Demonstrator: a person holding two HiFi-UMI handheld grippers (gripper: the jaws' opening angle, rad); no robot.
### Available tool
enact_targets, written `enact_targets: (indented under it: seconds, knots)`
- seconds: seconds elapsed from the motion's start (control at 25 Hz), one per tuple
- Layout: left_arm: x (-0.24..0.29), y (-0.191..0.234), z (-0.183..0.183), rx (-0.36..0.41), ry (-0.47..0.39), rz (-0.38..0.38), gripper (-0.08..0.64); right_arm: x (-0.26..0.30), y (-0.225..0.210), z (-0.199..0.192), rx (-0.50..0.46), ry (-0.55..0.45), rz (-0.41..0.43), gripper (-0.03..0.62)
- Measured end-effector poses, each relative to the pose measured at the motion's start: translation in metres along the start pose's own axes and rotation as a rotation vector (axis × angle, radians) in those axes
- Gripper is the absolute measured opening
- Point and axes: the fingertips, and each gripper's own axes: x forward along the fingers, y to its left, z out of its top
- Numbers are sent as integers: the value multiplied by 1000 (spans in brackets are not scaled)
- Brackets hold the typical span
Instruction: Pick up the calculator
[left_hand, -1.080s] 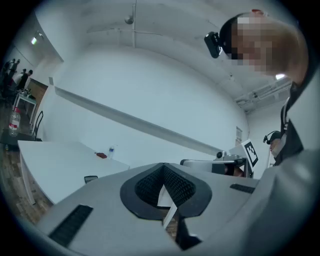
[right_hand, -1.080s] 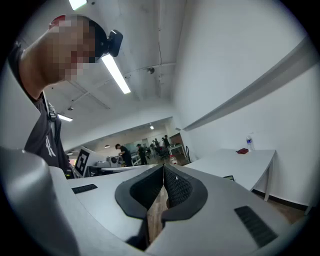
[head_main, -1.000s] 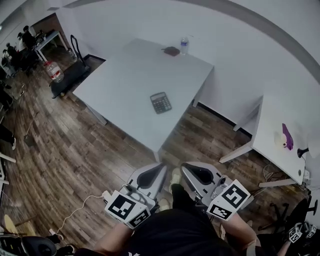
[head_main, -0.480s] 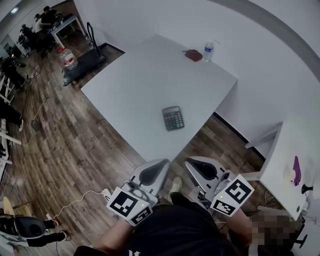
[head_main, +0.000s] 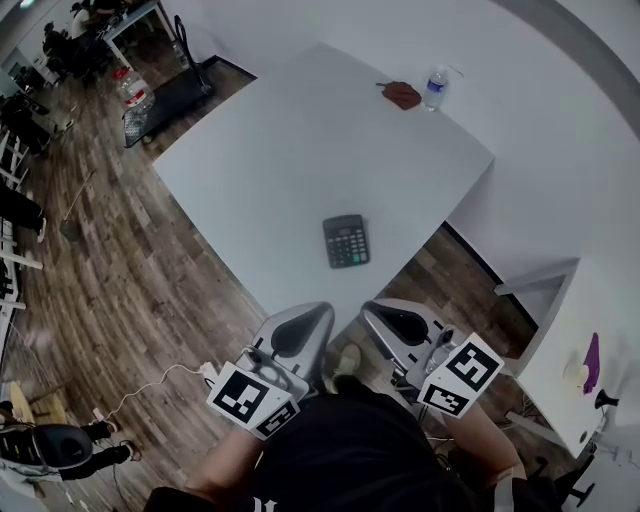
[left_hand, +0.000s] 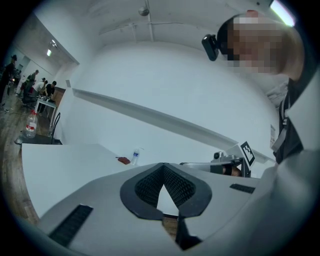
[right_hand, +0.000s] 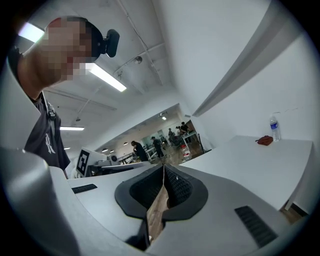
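Wood-plank floor (head_main: 110, 270) fills the left side of the head view, with a white desk (head_main: 280, 140) set at an angle beyond it. The left gripper (head_main: 312, 318) is held low in front of the person's body, off the desk's near corner; its own view shows the ribbed pads (left_hand: 145, 187) meeting at the tips with nothing between them, so its jaws are closed and empty. The calculator (head_main: 346, 241) lies flat on the desk, keys up, near the edge closest to the person and well apart from both grippers. Just beside the left one, the right gripper (head_main: 380, 315) is held at the same height, and its view shows the jaws pressed together along a thin seam, holding nothing. At the desk's far corner a small reddish-brown object (head_main: 402, 95) lies just beside an upright water bottle (head_main: 434, 88). At far right stands a second white desk (head_main: 555, 385) with a purple object (head_main: 590, 362) on it.
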Motion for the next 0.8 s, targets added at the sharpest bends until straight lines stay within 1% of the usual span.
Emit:
enact_targets:
  seconds: [0.12, 0.2, 0.32, 0.44, 0.56, 0.6, 0.68, 0.8]
  knots:
    - [16, 32, 2, -10, 11, -17, 6, 24, -25, -8, 21, 35, 0, 15]
    - [28, 43, -1, -18, 28, -32, 6, 31, -45, -19, 55, 69, 23, 15]
    - [49, 48, -13, -28, 63, -52, 6, 31, -90, -42, 116, 120, 65, 17]
    - [63, 68, -23, -38, 93, -69, 6, 48, -142, -71, 145, 189, 92, 18]
    - [74, 87, -33, -37, 129, -92, 6, 68, -197, -105, 185, 264, 93, 22]
    - [76, 92, -36, -37, 141, -96, 6, 74, -213, -116, 201, 290, 90, 34]
    - [79, 104, -42, -46, 160, -94, 6, 84, -242, -139, 235, 341, 84, 75]
    - [84, 121, -49, -66, 188, -81, 5, 96, -282, -167, 276, 400, 65, 78]
